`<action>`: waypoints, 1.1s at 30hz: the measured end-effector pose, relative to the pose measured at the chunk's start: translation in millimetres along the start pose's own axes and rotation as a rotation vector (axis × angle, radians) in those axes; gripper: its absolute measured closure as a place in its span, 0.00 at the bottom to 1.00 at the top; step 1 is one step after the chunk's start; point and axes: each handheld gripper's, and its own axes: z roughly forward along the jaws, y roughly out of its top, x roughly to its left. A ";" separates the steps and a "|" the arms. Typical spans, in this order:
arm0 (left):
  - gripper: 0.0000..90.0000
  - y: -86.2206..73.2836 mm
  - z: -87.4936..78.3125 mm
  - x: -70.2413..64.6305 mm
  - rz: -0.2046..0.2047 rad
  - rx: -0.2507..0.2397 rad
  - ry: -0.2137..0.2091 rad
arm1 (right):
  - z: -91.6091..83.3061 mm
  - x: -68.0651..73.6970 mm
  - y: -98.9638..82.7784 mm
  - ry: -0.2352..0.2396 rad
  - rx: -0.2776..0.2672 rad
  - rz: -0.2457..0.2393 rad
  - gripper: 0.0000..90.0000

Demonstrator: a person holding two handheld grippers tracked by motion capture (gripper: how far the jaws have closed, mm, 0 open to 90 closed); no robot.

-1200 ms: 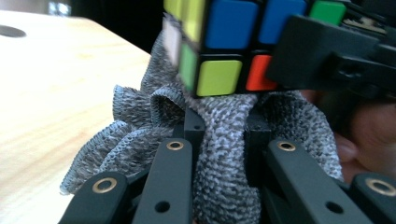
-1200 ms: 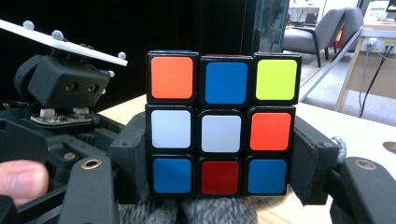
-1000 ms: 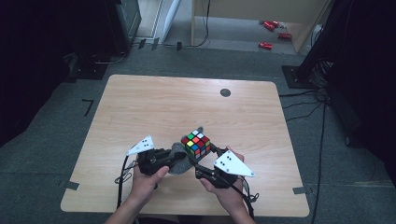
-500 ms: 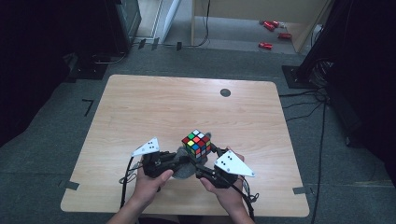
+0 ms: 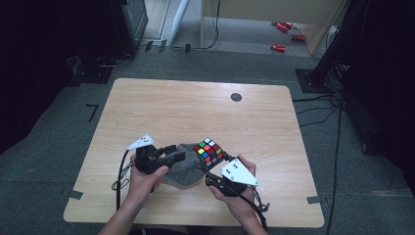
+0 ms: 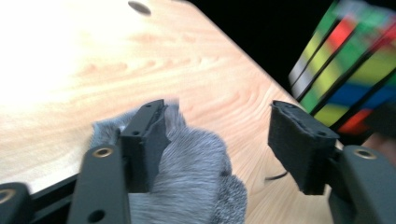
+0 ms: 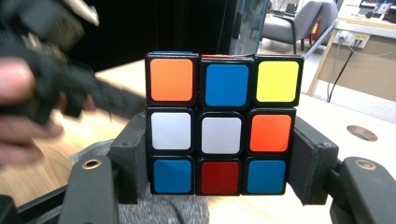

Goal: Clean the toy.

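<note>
table [image 5: 161,105] wooden, grey carpet [image 5: 54,152]; right gripper [image 7: 219,182] pinching cube [image 7: 223,123]; left gripper [image 6: 219,140] just spread.

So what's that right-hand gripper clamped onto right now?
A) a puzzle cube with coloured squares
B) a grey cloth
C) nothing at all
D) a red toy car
A. In the right gripper view the right gripper has its two black jaws pressed against the left and right sides of the puzzle cube, whose orange, blue, yellow, white and red squares face the camera; the grey cloth lies below it on the table.
</note>
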 end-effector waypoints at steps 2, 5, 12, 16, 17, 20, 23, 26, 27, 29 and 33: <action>0.41 3.6 -5.1 -1.7 -0.024 -0.030 -0.055 | 3.0 1.9 -3.6 -0.005 0.015 -0.013 0.39; 0.37 8.2 -4.8 -11.9 -0.014 -0.021 -0.104 | 6.8 7.7 -7.4 -0.005 0.033 -0.036 0.39; 0.33 11.7 0.7 -33.4 0.009 0.047 -0.123 | 12.8 22.2 -12.9 -0.001 0.057 -0.083 0.39; 0.32 13.4 2.0 -40.4 0.018 0.066 -0.134 | 14.8 26.2 -15.2 0.012 0.067 -0.097 0.39; 0.31 13.4 3.2 -42.1 0.021 0.073 -0.133 | 15.3 27.9 -15.5 0.017 0.067 -0.106 0.39; 0.31 11.8 7.2 -46.7 0.046 0.108 -0.110 | 16.5 33.7 -16.5 0.016 0.070 -0.133 0.39; 0.31 9.5 11.9 -49.3 0.058 0.141 -0.096 | 17.3 38.6 -17.7 0.009 0.073 -0.165 0.39; 0.31 7.8 15.5 -51.5 0.081 0.170 -0.071 | 18.3 43.2 -19.1 -0.003 0.074 -0.203 0.39; 0.32 7.3 16.4 -52.2 0.085 0.178 -0.063 | 18.9 45.1 -19.6 -0.008 0.072 -0.218 0.39; 0.33 6.4 17.7 -53.1 0.095 0.188 -0.046 | 19.2 48.4 -20.7 -0.019 0.074 -0.246 0.39; 0.34 4.9 20.8 -53.3 0.104 0.217 -0.020 | 20.4 52.5 -22.9 -0.040 0.074 -0.294 0.39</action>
